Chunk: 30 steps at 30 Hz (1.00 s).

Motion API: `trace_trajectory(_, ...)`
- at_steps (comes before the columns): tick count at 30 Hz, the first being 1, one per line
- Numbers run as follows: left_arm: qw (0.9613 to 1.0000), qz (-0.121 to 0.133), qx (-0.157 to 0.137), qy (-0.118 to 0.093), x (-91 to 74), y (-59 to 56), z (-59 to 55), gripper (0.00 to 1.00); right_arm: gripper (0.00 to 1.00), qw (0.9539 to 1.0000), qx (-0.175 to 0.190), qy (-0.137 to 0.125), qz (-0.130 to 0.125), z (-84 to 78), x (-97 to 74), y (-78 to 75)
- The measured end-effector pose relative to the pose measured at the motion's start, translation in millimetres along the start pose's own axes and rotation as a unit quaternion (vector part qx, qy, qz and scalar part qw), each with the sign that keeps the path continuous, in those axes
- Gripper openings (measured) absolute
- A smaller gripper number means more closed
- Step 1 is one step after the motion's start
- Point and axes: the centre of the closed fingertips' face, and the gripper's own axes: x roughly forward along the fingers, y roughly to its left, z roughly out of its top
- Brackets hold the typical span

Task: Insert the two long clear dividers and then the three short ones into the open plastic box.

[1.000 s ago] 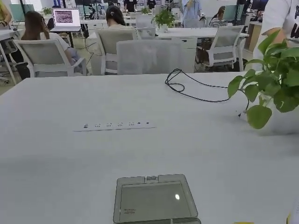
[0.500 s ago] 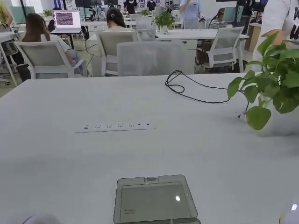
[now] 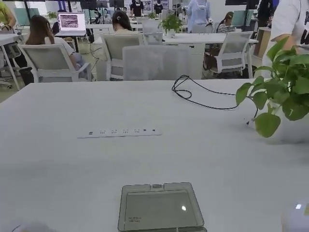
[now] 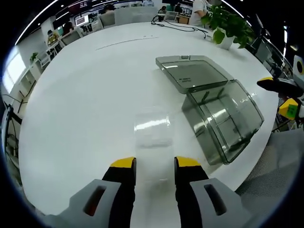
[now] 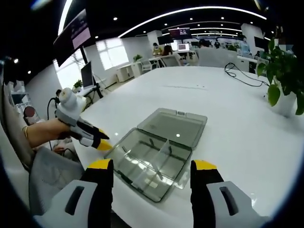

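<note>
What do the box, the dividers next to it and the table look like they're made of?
Box: smoky grey see-through plastic, glossy, with light glints on its walls. Dividers: probably clear plastic, almost colourless, betrayed by a bright reflection. Table: smooth matte white, maybe laminate; the look leaves it open.

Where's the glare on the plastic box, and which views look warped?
Head view: one bright spot on the lid. Left gripper view: fisheye curves the table; white streaks on the clear divider. Right gripper view: ceiling lights bend into arcs.
</note>
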Motion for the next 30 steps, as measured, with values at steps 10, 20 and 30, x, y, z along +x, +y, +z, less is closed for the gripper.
trace_trajectory(10,0.9934,-0.004,0.015,-0.113,-22.6,-7.4,31.9,0.3,0.55,0.9967,0.06,-0.052,0.016,28.0,8.9,20.4)
trace_trajectory(20,0.9808,-0.038,0.008,-0.191,-45.3,-38.3,42.8,0.3,0.45,0.988,0.117,-0.081,0.061,44.3,27.6,51.8)
trace_trajectory(30,0.9686,-0.08,0.011,-0.235,-63.5,-66.1,51.6,0.3,0.33,0.9846,0.121,-0.089,0.09,45.2,41.0,77.4)
